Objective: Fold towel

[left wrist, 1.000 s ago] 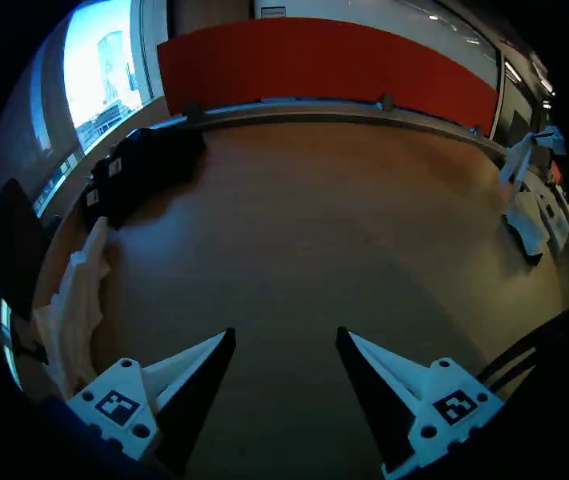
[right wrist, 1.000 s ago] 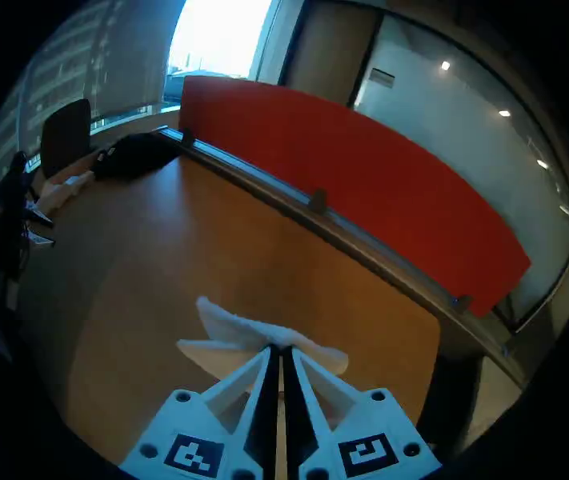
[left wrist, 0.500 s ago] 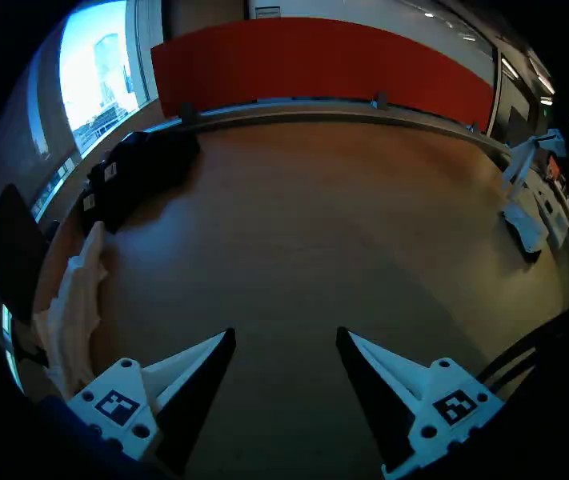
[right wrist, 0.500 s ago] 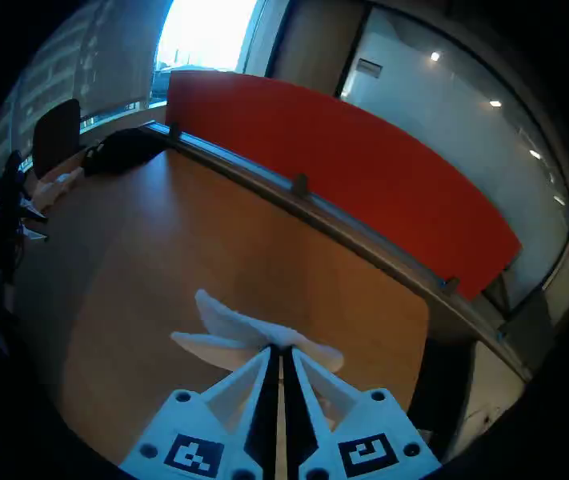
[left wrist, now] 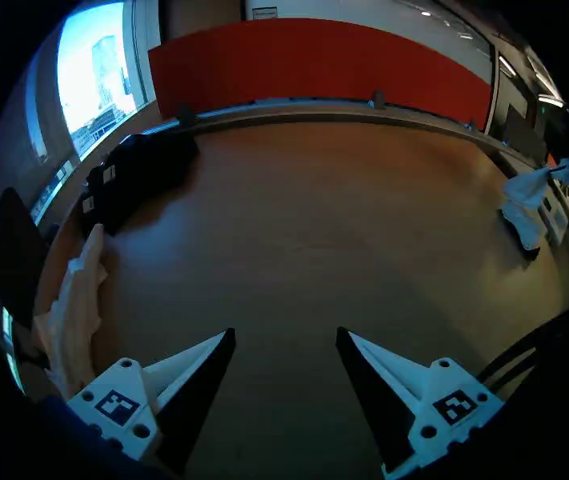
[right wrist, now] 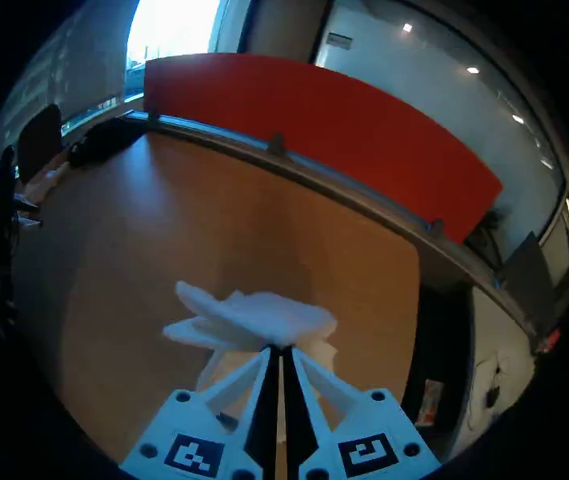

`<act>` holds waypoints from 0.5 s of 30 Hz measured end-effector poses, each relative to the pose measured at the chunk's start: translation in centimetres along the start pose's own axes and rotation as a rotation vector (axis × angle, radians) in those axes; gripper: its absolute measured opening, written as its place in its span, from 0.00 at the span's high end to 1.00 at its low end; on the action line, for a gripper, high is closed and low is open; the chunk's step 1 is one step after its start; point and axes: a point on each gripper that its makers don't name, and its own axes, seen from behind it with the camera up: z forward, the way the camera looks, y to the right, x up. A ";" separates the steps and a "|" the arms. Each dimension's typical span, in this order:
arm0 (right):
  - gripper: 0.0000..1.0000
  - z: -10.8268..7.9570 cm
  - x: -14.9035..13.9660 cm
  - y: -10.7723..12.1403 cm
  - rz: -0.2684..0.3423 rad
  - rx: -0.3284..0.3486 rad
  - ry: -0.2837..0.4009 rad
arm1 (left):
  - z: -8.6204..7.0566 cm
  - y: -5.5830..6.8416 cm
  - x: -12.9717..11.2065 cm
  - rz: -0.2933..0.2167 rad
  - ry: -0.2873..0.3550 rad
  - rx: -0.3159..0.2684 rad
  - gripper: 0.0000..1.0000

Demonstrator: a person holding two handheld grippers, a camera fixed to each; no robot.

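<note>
A white towel (right wrist: 256, 318) hangs bunched in front of my right gripper (right wrist: 282, 354), whose fingers are shut on its edge above the wooden table (right wrist: 164, 216). In the left gripper view the same towel (left wrist: 524, 204) appears small at the table's far right edge, held up off the surface. My left gripper (left wrist: 284, 336) hovers over the table's near side, open, with bare wood between its fingers. A heap of cream towels (left wrist: 72, 308) lies to its left at the table's edge.
A black bag (left wrist: 136, 172) rests at the table's back left corner, near the window. A red partition (left wrist: 324, 60) runs along the table's far edge. A dark chair back (left wrist: 12, 248) stands beyond the left side. The table drops off at the right (right wrist: 436, 336).
The right gripper has swung to the right with the towel, which now bunches higher in front of its fingers. In the left gripper view the far towel has sunk lower. The left gripper has hardly moved.
</note>
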 end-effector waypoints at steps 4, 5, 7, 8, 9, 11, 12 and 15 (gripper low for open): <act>0.93 -0.5 -2.7 0.0 0.044 -0.012 -0.030 | 0.0 0.1 -0.2 0.004 -0.002 -0.003 0.07; 0.93 -0.6 -3.3 0.0 0.054 -0.014 -0.036 | -0.1 0.2 -0.2 0.006 -0.003 -0.004 0.07; 0.93 -0.7 -4.4 0.0 0.072 -0.019 -0.047 | -0.1 0.2 -0.2 0.010 -0.003 -0.005 0.07; 0.93 -0.8 -4.8 0.0 0.079 -0.023 -0.052 | -0.1 0.2 -0.2 0.011 -0.003 -0.005 0.07; 0.93 -0.8 -5.3 -0.1 0.087 -0.027 -0.057 | -0.1 0.3 -0.2 0.013 -0.002 -0.006 0.07; 0.93 -0.9 -5.9 0.0 0.099 -0.031 -0.065 | -0.2 0.3 -0.2 0.015 -0.001 -0.006 0.07; 0.93 -0.9 -6.3 0.0 0.105 -0.034 -0.069 | -0.2 0.3 -0.2 0.017 0.000 -0.006 0.07; 0.93 -0.9 -7.1 0.1 0.120 -0.042 -0.079 | -0.3 0.1 -0.1 0.019 0.001 -0.004 0.07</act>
